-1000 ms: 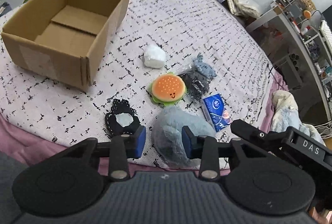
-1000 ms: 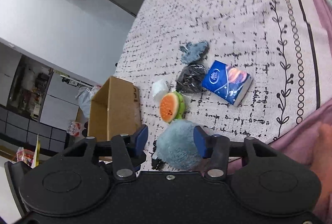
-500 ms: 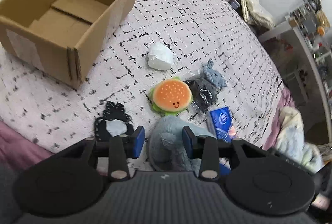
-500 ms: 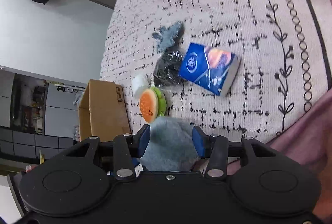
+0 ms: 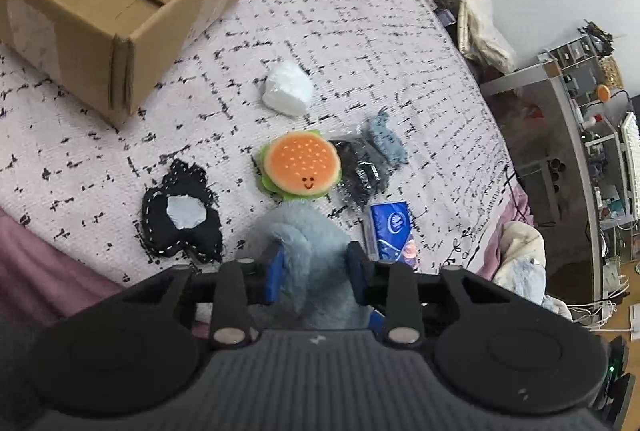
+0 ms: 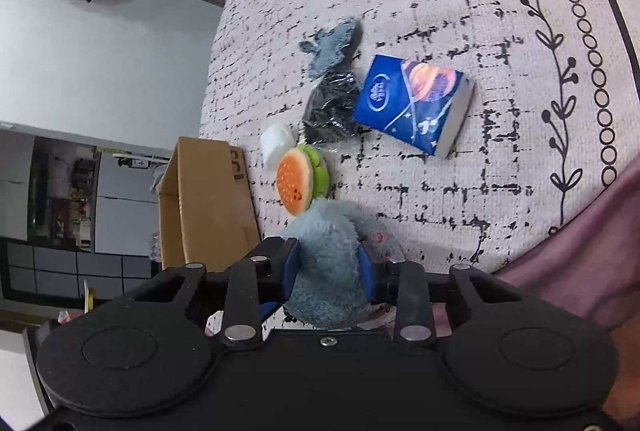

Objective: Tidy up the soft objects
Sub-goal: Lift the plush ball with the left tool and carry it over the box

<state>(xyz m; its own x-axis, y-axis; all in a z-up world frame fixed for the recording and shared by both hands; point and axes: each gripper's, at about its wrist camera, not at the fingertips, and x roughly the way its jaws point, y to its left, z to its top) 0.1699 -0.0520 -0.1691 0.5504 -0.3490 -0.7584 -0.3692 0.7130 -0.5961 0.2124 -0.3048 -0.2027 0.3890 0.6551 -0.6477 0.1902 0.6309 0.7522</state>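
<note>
A fluffy blue-grey plush lies at the near edge of the bed. My left gripper is shut on one side of it. My right gripper is shut on the same plush from the other side. Beyond it lie a burger plush, a black stitched plush with a white patch, a white soft lump, a dark bagged item, a small grey-blue plush and a blue tissue pack. An open, empty cardboard box stands at the far left.
The bedspread is pale with black flecks, with a pink sheet at its near edge. A shelf unit and clutter stand to the right of the bed. In the right wrist view the box stands left of the burger plush.
Both grippers have moved in over the blue-grey plush and closed on it from opposite sides. The other objects have not moved.
</note>
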